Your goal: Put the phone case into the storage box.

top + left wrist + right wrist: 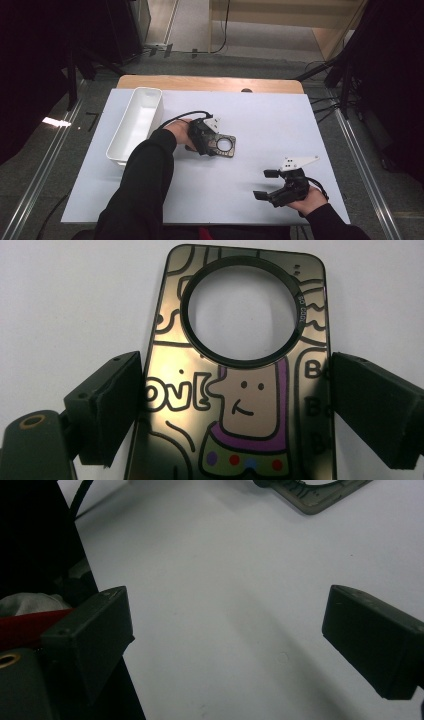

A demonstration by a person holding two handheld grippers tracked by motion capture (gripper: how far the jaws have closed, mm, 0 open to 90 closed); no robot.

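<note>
I see the table (260, 130) under a white sheet, with wood showing at its far edge. A long white tray (131, 131) sits on its left part, running away from me, and I see nothing in it from the high view.

My left arm, in a dark sleeve (145, 185), reaches in to the middle of the table, just right of the tray. My left gripper (212, 142) sits over the near end of the phone case (223, 145), which lies flat on the sheet near the table's middle. In the left gripper view the case (235, 390) lies between my two jaws, cartoon print up, and its round camera ring (243, 310) is at the far end. The jaws are spread wide, one on each long side. The right pad looks to be at the case edge and the left one just beside it; I can't tell if either presses.

My right gripper (270, 185) is low at the near right, well apart from the case, with nothing between its jaws. In the right gripper view they (225, 645) are spread over bare sheet, and a corner of the case (320, 495) sits at the top edge.
</note>
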